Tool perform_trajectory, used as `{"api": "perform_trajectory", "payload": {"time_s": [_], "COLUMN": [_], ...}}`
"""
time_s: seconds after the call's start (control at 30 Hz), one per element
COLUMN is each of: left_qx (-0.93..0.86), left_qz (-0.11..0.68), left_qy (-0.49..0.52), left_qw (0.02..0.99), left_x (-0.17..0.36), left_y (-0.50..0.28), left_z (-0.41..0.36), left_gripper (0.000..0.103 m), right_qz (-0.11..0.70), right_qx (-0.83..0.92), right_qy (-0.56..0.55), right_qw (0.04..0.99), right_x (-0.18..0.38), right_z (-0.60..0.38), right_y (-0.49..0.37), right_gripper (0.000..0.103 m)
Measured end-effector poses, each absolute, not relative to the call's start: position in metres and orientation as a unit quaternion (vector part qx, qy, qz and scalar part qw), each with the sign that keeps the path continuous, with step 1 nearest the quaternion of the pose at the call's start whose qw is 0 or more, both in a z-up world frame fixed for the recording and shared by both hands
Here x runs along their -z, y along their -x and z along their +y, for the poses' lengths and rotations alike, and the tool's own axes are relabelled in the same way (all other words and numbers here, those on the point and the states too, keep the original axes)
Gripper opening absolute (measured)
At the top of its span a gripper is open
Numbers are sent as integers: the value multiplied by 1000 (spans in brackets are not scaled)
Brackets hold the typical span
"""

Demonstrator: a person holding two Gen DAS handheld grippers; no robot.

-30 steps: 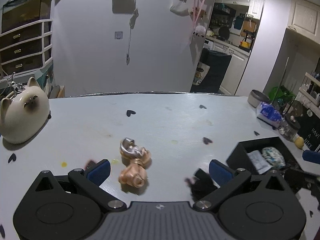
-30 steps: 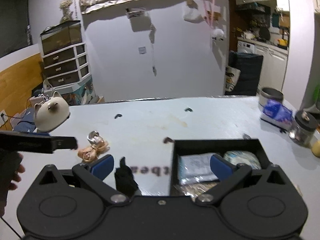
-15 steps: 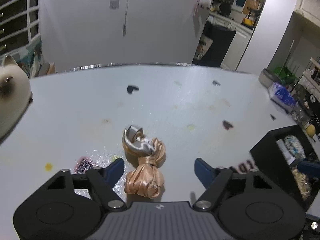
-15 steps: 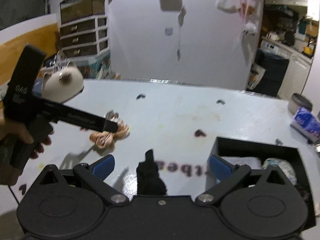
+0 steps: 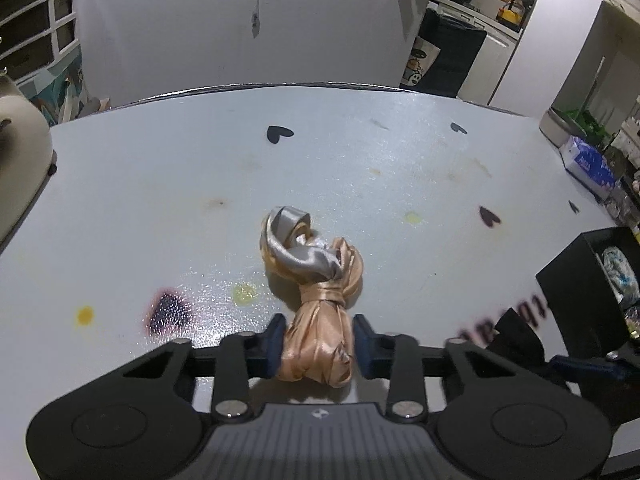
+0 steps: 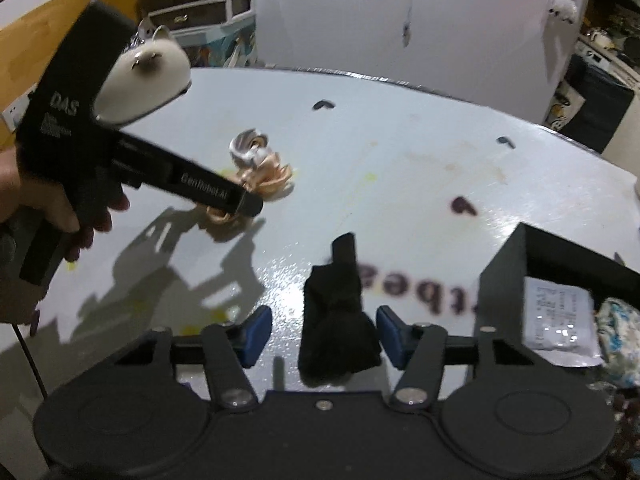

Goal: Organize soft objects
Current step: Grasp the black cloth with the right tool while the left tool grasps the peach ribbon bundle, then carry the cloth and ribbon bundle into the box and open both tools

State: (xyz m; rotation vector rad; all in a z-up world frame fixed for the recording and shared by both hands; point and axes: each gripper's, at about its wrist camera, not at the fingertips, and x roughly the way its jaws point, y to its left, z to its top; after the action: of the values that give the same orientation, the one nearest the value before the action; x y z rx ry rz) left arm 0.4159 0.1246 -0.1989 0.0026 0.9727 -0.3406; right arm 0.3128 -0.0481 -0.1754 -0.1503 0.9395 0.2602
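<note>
1. left wrist view, nearest: the left gripper [image 5: 315,346] is seen with its blue-padded fingers [image 5: 274,342] pinching the near end of a knotted peach and silver satin bundle [image 5: 316,292], both pads touching the cloth.
2. the bundle is laid on the pale grey worktop [image 5: 360,168]; its silver loop is turned away from the camera, and its tied waist is just beyond the fingertips.
3. at the right edge of that view an open black box [image 5: 576,284] is stood on the worktop, with a patterned soft item [image 5: 618,268] seen inside it.
4. right wrist view, nearest: the right gripper [image 6: 324,330] is held with its fingers [image 6: 390,334] spread, and a rolled black cloth [image 6: 336,320] is lying between them. whether the right pad touches it cannot be told; the left pad is apart from it.
5. to the right, a white packet [image 6: 556,322] is seen inside the same box, beside the patterned item.
6. farther off, to the left, the other gripper is held in a hand [image 6: 24,196] over the satin bundle.
7. beyond that, a cream cat-shaped figure [image 6: 146,78] is stood near the worktop's far left edge.
8. small black heart marks [image 5: 279,134] are scattered over the surface.
</note>
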Motion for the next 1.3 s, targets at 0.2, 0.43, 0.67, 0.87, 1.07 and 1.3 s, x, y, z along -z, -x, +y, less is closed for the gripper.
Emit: {"api": "perform_trajectory", "payload": {"time_s": [0.2, 0.43, 0.67, 0.87, 1.07, 1.3], "left_qx": [165, 160, 150, 150, 148, 149], "left_qz": [466, 461, 460, 458, 435, 404], "left_qy": [19, 45, 78, 91, 108, 140], "left_qw": [869, 872, 871, 871, 881, 891], "left_x": [198, 192, 186, 177, 156, 126], "left_y": [-412, -395, -364, -336, -318, -299], "left_z": [132, 142, 150, 152, 150, 140], "left_gripper": [28, 27, 27, 27, 27, 27], "right_qz": [466, 465, 464, 454, 419, 374], "right_qx": [-125, -131, -142, -149, -152, -150], "right_qy": [91, 68, 52, 37, 17, -8], "right_qw": [871, 873, 873, 878, 895, 915], "right_x": [185, 183, 177, 166, 143, 115], "right_z": [-43, -49, -50, -52, -64, -93], "right_y": [-317, -313, -299, -282, -267, -245], "right_gripper": [39, 24, 21, 21, 21, 20]}}
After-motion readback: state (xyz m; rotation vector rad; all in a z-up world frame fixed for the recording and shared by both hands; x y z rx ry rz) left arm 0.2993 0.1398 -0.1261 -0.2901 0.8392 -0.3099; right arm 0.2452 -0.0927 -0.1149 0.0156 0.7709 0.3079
